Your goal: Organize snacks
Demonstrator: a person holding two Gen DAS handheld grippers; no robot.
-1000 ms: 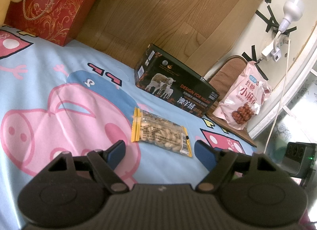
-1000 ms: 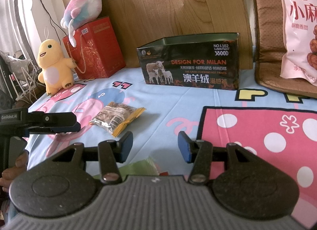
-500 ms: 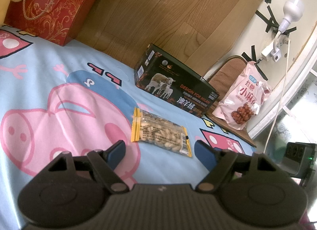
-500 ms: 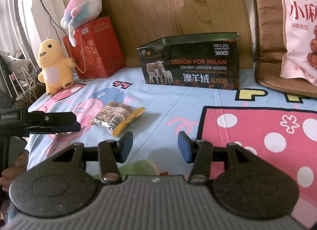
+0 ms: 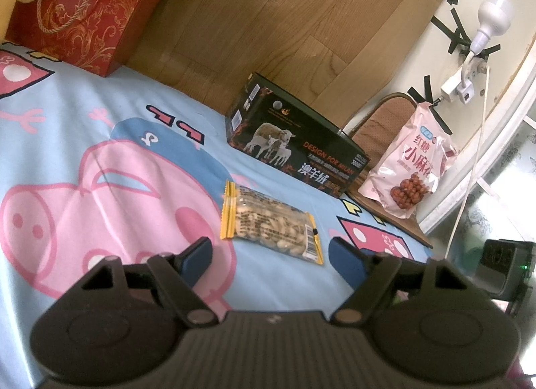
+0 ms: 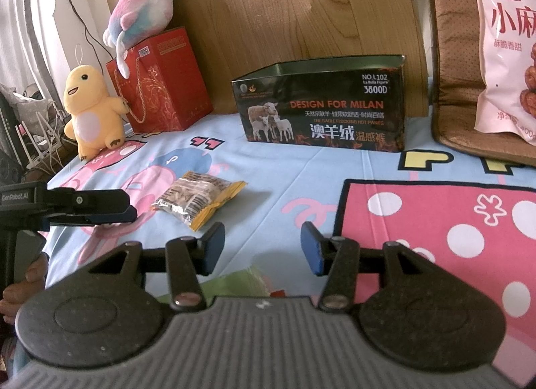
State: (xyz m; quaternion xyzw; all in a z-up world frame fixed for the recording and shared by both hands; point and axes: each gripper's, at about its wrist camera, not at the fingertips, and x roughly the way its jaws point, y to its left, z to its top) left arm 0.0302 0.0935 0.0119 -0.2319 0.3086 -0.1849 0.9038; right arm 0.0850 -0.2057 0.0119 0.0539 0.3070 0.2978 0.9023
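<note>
Glossy plastic snack packet (image 5: 271, 221); matt cotton bedsheet (image 5: 100, 127); wooden headboard (image 5: 284, 20).

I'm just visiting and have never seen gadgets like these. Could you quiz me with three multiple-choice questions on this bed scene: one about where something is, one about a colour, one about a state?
1. Where does the peanut packet lie?
A. inside the dark box
B. flat on the cartoon bedsheet, in front of the dark box
C. on the chair cushion

2. What colour is the gift bag beside the yellow plush toy?
A. red
B. green
C. white

3. How does the left gripper stand?
A. shut on the peanut packet
B. open and empty
C. shut on the pink snack bag

Answers:
1. B: the packet rests on the bedsheet, apart from the dark box.
2. A: the bag is red with gold patterning.
3. B: its blue pads stand apart with only sheet between them, short of the packet.
</note>
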